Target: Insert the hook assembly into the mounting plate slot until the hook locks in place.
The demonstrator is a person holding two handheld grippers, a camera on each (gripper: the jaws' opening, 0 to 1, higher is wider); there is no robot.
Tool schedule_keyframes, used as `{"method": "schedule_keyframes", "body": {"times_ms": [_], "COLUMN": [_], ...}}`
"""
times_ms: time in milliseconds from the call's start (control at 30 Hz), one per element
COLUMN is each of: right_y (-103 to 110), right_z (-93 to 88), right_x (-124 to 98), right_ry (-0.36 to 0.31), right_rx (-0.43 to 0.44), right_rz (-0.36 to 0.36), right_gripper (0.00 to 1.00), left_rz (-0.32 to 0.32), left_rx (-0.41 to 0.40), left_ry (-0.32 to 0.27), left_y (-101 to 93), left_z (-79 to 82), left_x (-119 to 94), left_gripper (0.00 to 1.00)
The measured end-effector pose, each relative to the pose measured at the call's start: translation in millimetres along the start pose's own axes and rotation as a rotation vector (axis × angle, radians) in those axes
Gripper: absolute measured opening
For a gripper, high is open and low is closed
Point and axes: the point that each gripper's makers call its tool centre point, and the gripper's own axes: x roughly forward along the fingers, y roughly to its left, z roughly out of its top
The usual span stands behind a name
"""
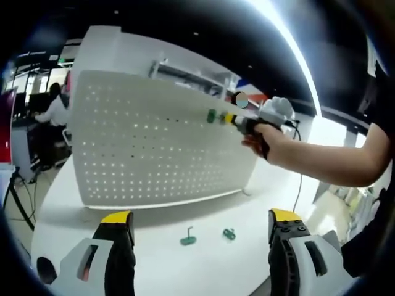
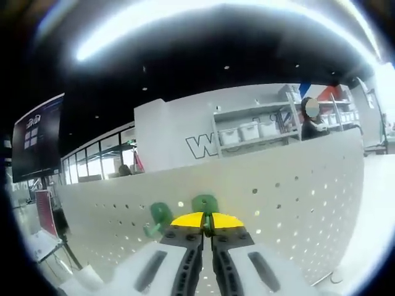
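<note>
Green hook sits pinched between the yellow-tipped jaws of my right gripper, which are closed on it right up against the white pegboard mounting plate; in the right gripper view its rounded green head pokes up just above the jaw tips, touching or nearly touching the perforated face, though I cannot tell whether it is seated in a slot. Just to its left a second green hook piece is on the board, and I cannot make out how it is attached. From the left gripper view I see the same scene from farther back: the mounting plate stands upright on the white table, and my right gripper reaches in from the right, held by a hand, its yellow tip pressed to the upper right part of the plate with the green hook at the board's surface. My left gripper hangs low over the table with its jaws spread wide apart and nothing between them. On the table in front of the plate, between those jaws as I see them, lie two more small green parts, one hook-shaped piece standing up and one flatter piece just beside it to the right, both well apart from the plate. A person sits at a desk beyond the plate's left edge.
</note>
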Motion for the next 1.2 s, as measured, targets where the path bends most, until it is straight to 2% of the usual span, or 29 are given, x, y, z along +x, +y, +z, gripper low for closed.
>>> {"method": "schedule_keyframes", "body": {"times_ms": [233, 367, 533, 633, 833, 1200], "right_y": [0.1, 1.4, 2.2, 3.5, 9.1, 9.7], "right_z": [-1.1, 0.2, -1.6, -1.6, -3.9, 20.1], "right_x": [1.8, 2.6, 2.5, 3.3, 0.5, -10.2], "right_ry": [0.036, 0.036, 0.048, 0.066, 0.087, 0.046], "right_rx": [-0.007, -0.078, -0.062, -0.099, -0.089, -0.114], "right_rz": [-0.017, -0.035, -0.026, -0.023, -0.001, 0.010], "right_gripper": [0.01, 0.01, 0.02, 0.03, 0.10, 0.11], "left_rz": [0.008, 0.020, 0.029, 0.034, 0.029, 0.030], "left_rx": [-0.002, -0.002, -0.002, -0.023, -0.022, 0.004], "left_ry": [-0.001, -0.008, -0.011, -0.005, 0.010, 0.028], "left_y": [2.2, 5.4, 7.5, 8.1, 5.1, 3.3], "left_z": [-1.5, 0.2, 0.4, -1.3, -4.6, -7.1], "left_x": [-4.4, -8.3, -11.5, -12.6, -14.2, -21.7], "left_gripper": [0.90, 0.90, 0.90, 0.90, 0.92, 0.93]}}
